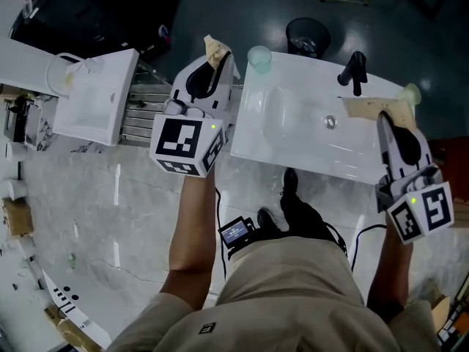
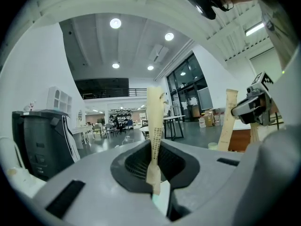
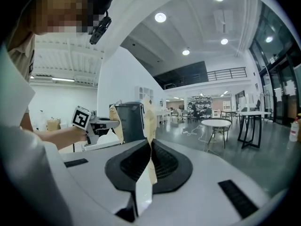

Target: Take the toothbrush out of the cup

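**Both grippers over the sink, jaws closed, no toothbrush in sight**

The left gripper (image 1: 215, 50), upper centre of the head view, and the right gripper (image 1: 382, 116), near the right edge, each had taped jaws pressed together on nothing. A pale green cup (image 1: 259, 57) stood at the upper-left corner of the sink (image 1: 293, 141). A second cup (image 1: 411, 92) stood at its upper right, just beyond the right gripper. No toothbrush could be made out in either. The reach probably called for spreading the jaws first, pinching the handle above the rim and lifting straight up while the other gripper steadied the cup.
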Motion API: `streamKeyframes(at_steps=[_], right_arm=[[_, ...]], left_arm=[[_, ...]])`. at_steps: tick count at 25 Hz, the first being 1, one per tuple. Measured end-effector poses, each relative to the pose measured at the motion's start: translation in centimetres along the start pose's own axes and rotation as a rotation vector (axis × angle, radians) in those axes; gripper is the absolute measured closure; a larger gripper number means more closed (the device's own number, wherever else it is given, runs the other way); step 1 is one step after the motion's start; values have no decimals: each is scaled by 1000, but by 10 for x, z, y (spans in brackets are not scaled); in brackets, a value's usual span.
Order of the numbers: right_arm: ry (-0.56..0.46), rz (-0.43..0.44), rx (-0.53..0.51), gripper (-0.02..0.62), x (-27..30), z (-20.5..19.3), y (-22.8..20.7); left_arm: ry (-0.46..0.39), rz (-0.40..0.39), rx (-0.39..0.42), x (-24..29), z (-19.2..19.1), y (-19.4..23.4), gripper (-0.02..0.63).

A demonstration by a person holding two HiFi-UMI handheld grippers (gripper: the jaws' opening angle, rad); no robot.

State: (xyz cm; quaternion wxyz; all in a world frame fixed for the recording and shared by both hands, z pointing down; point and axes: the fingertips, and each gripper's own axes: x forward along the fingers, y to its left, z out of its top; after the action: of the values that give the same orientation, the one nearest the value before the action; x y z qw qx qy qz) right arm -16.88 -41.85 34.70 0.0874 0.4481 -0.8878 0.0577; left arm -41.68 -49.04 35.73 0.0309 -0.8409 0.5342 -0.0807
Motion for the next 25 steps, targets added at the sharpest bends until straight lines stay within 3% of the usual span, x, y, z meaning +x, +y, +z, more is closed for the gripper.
streamKeyframes(at_steps=[9, 14, 25], right_arm=[[-86, 30, -56, 583, -54, 49, 70], [-100, 56, -59, 583, -72, 67, 95], [-129, 71, -100, 583, -112, 82, 143]], left_arm=[[-62, -54, 8, -125, 53, -35, 577], [-63, -104, 9, -170, 70, -55, 577], [-95, -91, 3, -243, 89, -67, 577]])
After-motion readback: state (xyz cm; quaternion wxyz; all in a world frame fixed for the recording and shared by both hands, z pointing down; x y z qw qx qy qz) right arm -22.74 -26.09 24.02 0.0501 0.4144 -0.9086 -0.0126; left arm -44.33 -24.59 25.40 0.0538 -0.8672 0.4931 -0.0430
